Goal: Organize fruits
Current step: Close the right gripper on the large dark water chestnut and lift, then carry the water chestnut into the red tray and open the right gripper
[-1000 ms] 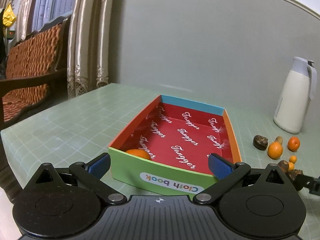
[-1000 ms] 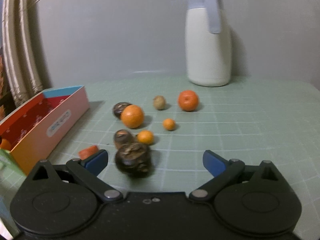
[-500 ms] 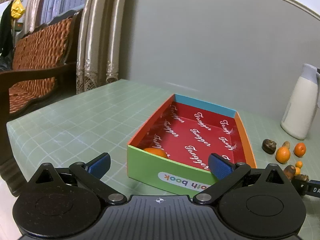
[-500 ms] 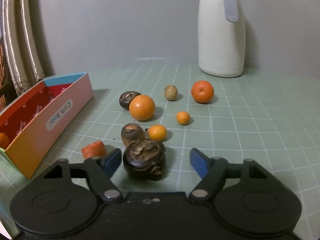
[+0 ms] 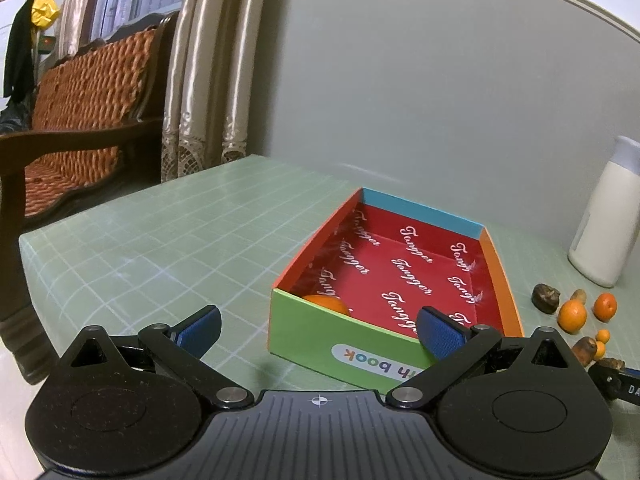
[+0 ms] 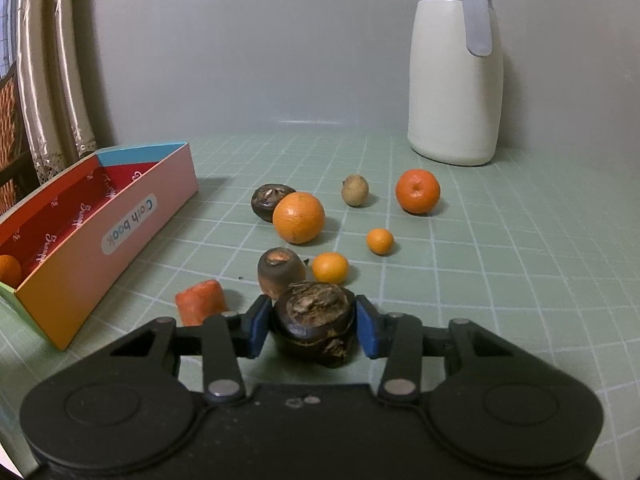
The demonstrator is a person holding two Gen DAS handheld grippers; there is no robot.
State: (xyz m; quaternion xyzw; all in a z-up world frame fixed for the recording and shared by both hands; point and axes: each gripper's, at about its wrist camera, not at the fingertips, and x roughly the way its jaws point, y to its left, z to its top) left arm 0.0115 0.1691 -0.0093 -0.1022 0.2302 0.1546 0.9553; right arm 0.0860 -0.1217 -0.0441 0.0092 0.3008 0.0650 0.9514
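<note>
- Our right gripper (image 6: 312,326) has just been closing; its blue pads now clasp a dark wrinkled fruit (image 6: 314,322) low in the centre of the right wrist view.
- Our left gripper (image 5: 318,330) gapes wide, holding nothing.
- We see the cardboard box (image 5: 340,344) at centre right of the left wrist view, holding one orange (image 5: 326,304) in its near left corner.

Dim, even indoor light; soft shadows, sharp focus, fisheye-bent edges.
</note>
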